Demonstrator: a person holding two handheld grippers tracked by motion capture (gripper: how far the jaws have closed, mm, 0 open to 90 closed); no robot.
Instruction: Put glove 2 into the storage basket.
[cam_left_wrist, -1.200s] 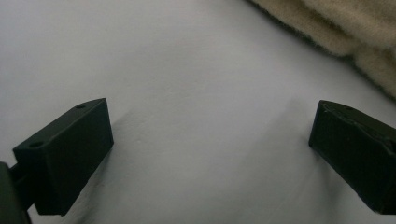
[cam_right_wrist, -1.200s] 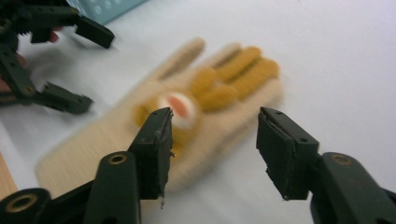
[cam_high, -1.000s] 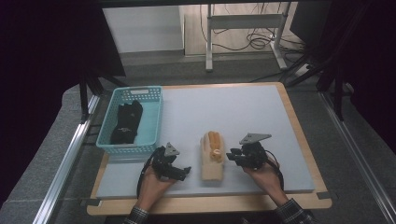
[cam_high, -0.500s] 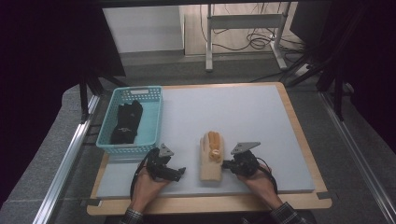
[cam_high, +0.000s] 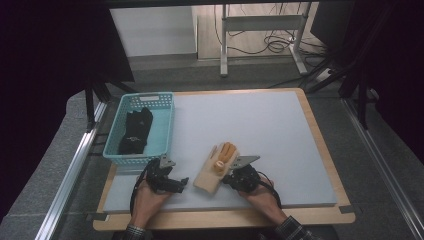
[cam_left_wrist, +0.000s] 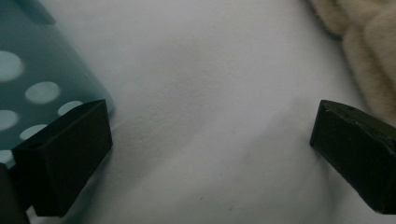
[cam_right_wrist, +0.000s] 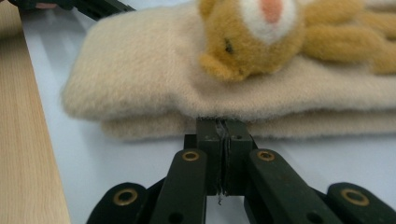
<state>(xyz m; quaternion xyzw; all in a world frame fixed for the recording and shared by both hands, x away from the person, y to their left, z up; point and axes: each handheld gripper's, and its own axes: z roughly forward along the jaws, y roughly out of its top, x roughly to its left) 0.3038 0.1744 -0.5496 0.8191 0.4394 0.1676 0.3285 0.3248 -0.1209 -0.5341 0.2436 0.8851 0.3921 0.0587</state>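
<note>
A pair of cream fuzzy gloves (cam_high: 210, 176) with an orange bear (cam_high: 226, 152) on top lies stacked on the white mat near the front edge. My right gripper (cam_high: 223, 179) is shut. In the right gripper view its tips (cam_right_wrist: 223, 128) press against the side of the gloves (cam_right_wrist: 154, 70), right at the seam between the two layers, below the bear (cam_right_wrist: 252, 32); I cannot tell if any fabric is pinched. My left gripper (cam_high: 182, 182) lies low on the mat to the left of the gloves. It is open (cam_left_wrist: 210, 154), with bare mat between its jaws.
A teal basket (cam_high: 165, 125) holding black gloves (cam_high: 135, 131) stands at the left, its wall (cam_left_wrist: 28, 70) close beside the left jaw. The cream glove's edge (cam_left_wrist: 369, 46) lies past the other jaw. The wooden table border (cam_right_wrist: 23, 140) runs along the front.
The right gripper has moved left and toward the front edge, up against the gloves. The left gripper has slid slightly left and nearer the front. The gloves have not moved.
</note>
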